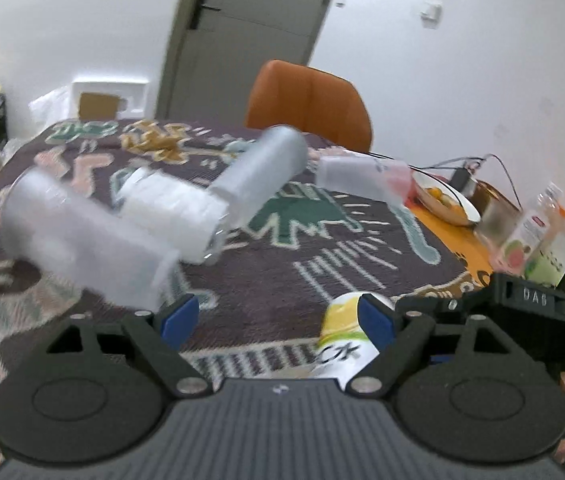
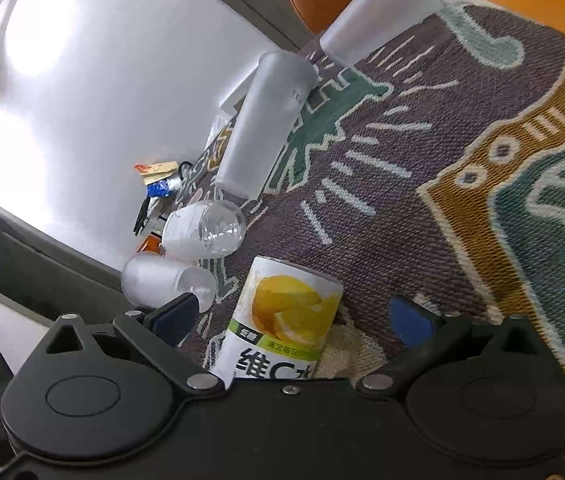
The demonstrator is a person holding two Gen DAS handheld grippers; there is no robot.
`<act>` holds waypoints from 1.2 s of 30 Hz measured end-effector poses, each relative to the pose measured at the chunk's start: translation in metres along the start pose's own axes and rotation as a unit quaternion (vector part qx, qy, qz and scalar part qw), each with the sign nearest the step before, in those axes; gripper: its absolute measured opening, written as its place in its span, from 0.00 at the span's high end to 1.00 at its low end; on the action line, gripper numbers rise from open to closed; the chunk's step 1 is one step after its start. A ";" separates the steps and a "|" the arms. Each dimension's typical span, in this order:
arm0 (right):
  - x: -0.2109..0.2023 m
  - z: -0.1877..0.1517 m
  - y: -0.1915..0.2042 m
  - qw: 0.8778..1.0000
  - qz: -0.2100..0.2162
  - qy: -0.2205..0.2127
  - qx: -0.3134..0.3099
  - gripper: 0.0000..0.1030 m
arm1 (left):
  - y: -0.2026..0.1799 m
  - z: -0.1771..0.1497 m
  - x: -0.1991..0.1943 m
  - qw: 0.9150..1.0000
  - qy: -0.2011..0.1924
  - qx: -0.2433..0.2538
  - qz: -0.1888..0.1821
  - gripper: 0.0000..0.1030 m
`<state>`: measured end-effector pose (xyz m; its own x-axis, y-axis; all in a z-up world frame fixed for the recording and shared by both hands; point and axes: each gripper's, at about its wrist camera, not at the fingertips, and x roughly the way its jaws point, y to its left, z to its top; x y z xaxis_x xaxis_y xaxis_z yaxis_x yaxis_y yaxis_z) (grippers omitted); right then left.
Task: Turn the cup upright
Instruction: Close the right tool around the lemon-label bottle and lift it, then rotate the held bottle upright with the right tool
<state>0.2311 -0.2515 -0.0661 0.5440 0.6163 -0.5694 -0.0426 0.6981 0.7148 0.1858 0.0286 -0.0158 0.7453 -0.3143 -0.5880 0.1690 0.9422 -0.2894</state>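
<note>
Frosted cups (image 1: 82,232) lie scattered beyond the lemon can (image 2: 286,320).

Black left gripper (image 1: 278,316); blue pads (image 1: 180,318); silver screws; bare-skinned fingers.

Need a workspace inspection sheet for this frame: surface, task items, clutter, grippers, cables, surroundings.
Surface: patterned woven cloth covers the table.
Job's things: four translucent cups lying on their sides; lemon-print cup between the right gripper's fingers, not clamped.
Clutter: bowl of fruit, drink bottle.
Grippers: left gripper open, holding nothing; right gripper open.
Cables: black wires at the table's far edge.
Surroundings: orange chair, door.
</note>
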 end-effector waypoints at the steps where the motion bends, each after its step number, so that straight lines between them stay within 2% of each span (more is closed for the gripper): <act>1: 0.003 0.001 0.000 1.000 -0.003 0.002 0.003 0.00 | 0.005 -0.003 -0.001 1.000 0.000 -0.008 0.004 0.17; 6: 0.018 0.010 0.002 0.999 -0.031 0.006 0.007 0.00 | 0.030 -0.019 -0.008 0.999 -0.009 -0.047 0.025 0.17; 16: 0.047 0.016 0.021 0.997 -0.068 0.047 -0.010 0.02 | 0.070 -0.043 -0.023 0.991 -0.027 -0.117 0.051 0.17; 21: 0.049 0.022 0.021 0.995 -0.078 0.056 -0.001 0.15 | 0.077 -0.045 -0.030 0.990 -0.035 -0.122 0.060 0.17; 25: 0.046 0.024 0.019 0.994 -0.083 0.069 0.001 0.37 | 0.077 -0.047 -0.035 0.989 -0.040 -0.126 0.062 0.17; 29: 0.038 0.021 0.015 0.995 -0.062 0.075 0.009 0.39 | 0.072 -0.051 -0.038 0.990 -0.040 -0.121 0.062 0.17; 33: 0.021 0.020 0.012 0.997 -0.042 0.058 0.006 0.39 | 0.063 -0.052 -0.039 0.990 -0.039 -0.116 0.066 0.17; 36: 0.008 0.017 0.022 0.998 -0.037 0.034 -0.026 0.40 | 0.055 -0.052 -0.043 0.991 -0.044 -0.110 0.064 0.17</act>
<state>0.2488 -0.2376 -0.0480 0.4894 0.5838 -0.6478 -0.0479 0.7598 0.6484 0.1292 0.0882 -0.0455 0.8061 -0.1736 -0.5657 -0.0680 0.9225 -0.3799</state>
